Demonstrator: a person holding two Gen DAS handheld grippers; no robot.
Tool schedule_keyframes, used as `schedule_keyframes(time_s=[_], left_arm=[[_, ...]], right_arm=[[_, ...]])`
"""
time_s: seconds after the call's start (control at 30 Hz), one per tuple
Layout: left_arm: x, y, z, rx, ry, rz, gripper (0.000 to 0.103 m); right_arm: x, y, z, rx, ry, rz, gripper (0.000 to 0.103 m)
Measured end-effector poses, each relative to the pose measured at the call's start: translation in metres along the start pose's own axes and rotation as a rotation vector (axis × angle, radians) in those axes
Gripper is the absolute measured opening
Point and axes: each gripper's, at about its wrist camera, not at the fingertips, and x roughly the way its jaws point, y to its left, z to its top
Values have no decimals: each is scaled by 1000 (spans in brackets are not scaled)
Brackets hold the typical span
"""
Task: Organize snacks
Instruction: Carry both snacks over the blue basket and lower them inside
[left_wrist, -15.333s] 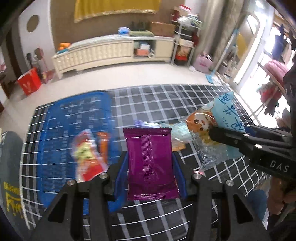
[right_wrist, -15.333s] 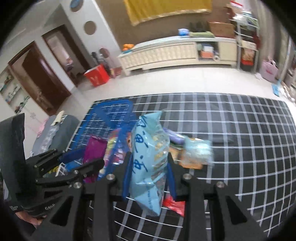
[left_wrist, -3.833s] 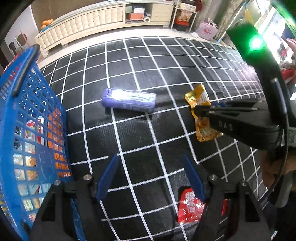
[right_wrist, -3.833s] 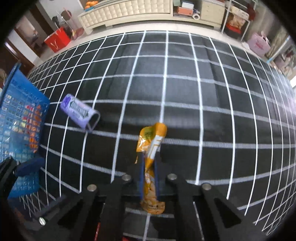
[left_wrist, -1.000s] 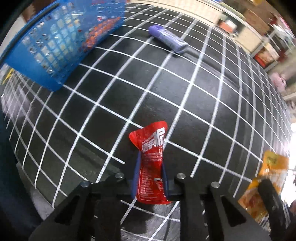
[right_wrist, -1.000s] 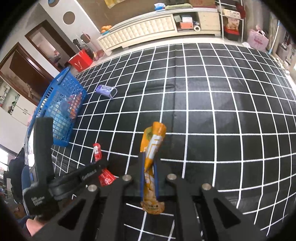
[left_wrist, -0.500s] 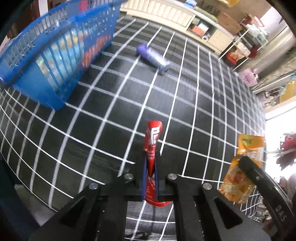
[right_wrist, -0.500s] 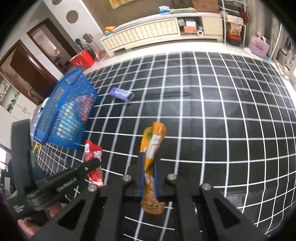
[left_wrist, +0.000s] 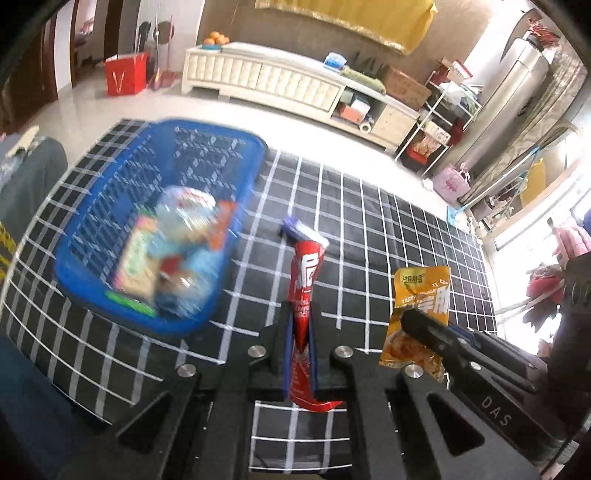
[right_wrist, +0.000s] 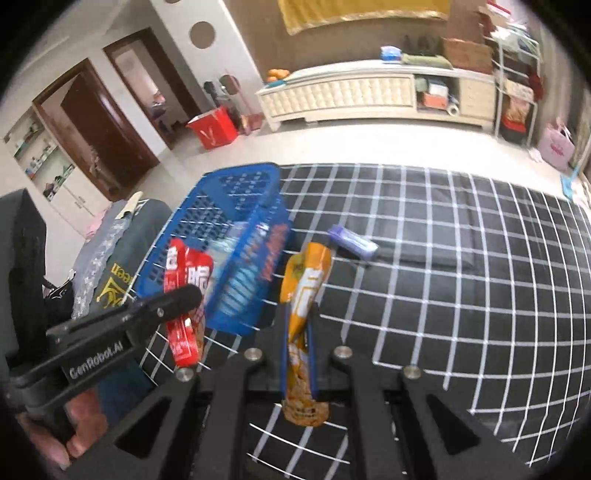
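Observation:
My left gripper (left_wrist: 300, 325) is shut on a red snack packet (left_wrist: 306, 280), held upright above the checked mat. My right gripper (right_wrist: 297, 328) is shut on an orange snack packet (right_wrist: 304, 284), also off the mat. In the left wrist view the orange packet (left_wrist: 421, 295) hangs at the right in the other gripper (left_wrist: 417, 325). In the right wrist view the red packet (right_wrist: 186, 280) shows at the left, just in front of the blue basket (right_wrist: 240, 195). The basket (left_wrist: 207, 147) holds several snacks. A purple packet (right_wrist: 352, 242) lies on the mat right of the basket, and its end (left_wrist: 295, 225) peeks out behind the red packet.
The black mat with white grid lines (right_wrist: 461, 258) covers the floor around the basket. A dark cushion with clothes (right_wrist: 110, 258) lies left of the basket. A white cabinet (right_wrist: 351, 96) and a red bag (right_wrist: 214, 125) stand far back. A hand (right_wrist: 77, 417) holds the left gripper.
Both grippers have risen and swung toward the basket, each carrying its packet. The basket now lies nearer and more central in both views, and its inside shows.

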Motion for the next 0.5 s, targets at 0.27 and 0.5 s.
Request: schedule_keyframes(time_s=[0.27, 0.5], left_arm=[[-21, 67, 40, -2, -22, 32, 6], [-19, 100, 69, 48, -21, 56, 6]], right_arm=[[26, 48, 33, -51, -8, 20, 12], [55, 72, 56, -74, 11, 32, 12]])
